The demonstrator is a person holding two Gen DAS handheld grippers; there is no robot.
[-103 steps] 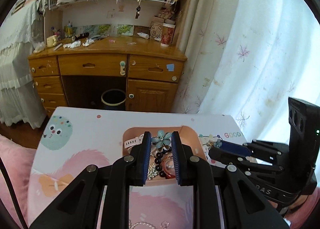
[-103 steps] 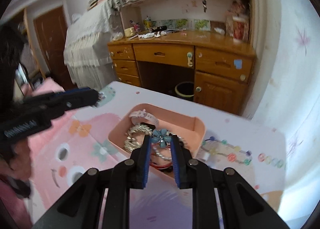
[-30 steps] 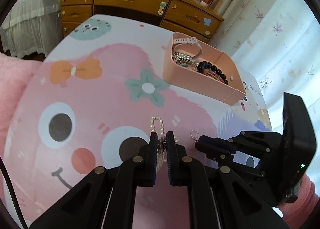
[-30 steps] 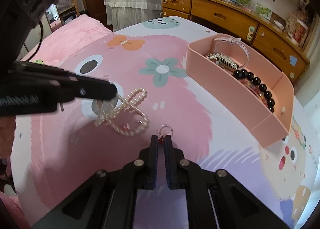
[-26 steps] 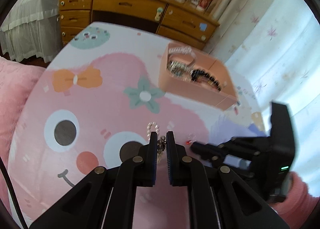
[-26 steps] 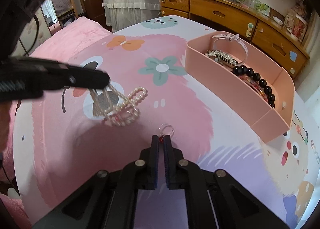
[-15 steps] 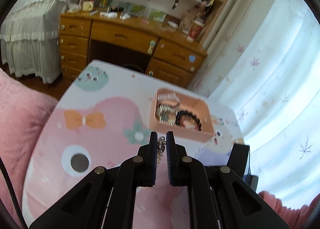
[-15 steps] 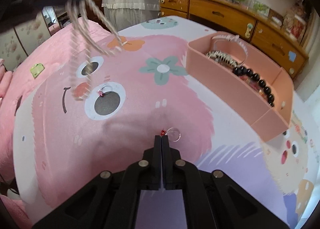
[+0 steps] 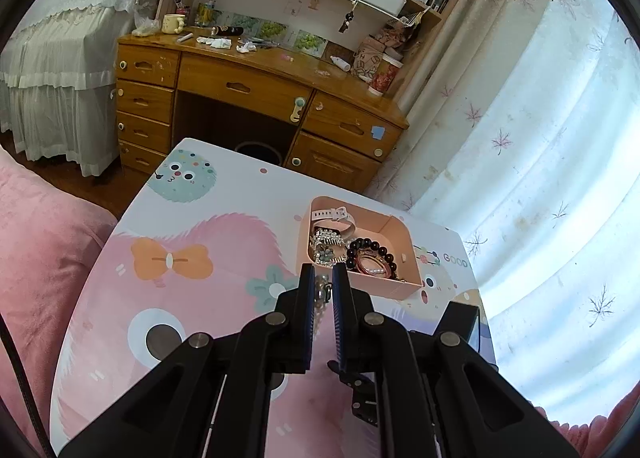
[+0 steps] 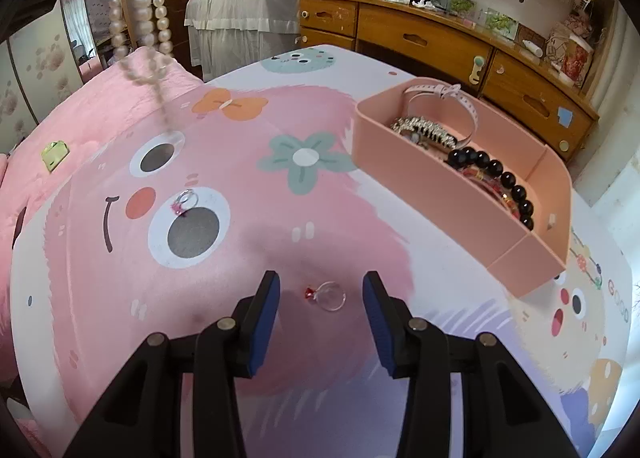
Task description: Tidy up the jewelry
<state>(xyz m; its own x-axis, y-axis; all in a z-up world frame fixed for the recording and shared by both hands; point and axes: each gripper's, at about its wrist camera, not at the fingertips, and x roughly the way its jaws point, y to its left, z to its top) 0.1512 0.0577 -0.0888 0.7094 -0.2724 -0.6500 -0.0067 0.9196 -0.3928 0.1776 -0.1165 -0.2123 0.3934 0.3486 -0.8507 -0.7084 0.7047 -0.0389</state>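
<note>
Pearl necklace (image 10: 140, 5) hangs clamped in the left gripper (image 9: 323, 290); right gripper (image 10: 322, 298), jaws wide, brackets a ring (image 10: 330, 296), pink tray (image 10: 460, 213) at two o'clock.

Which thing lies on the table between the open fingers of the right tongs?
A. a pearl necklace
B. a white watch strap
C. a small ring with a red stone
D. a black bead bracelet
C: the small ring with a red stone lies on the table between the spread fingers of the right tongs, untouched by either.
</note>
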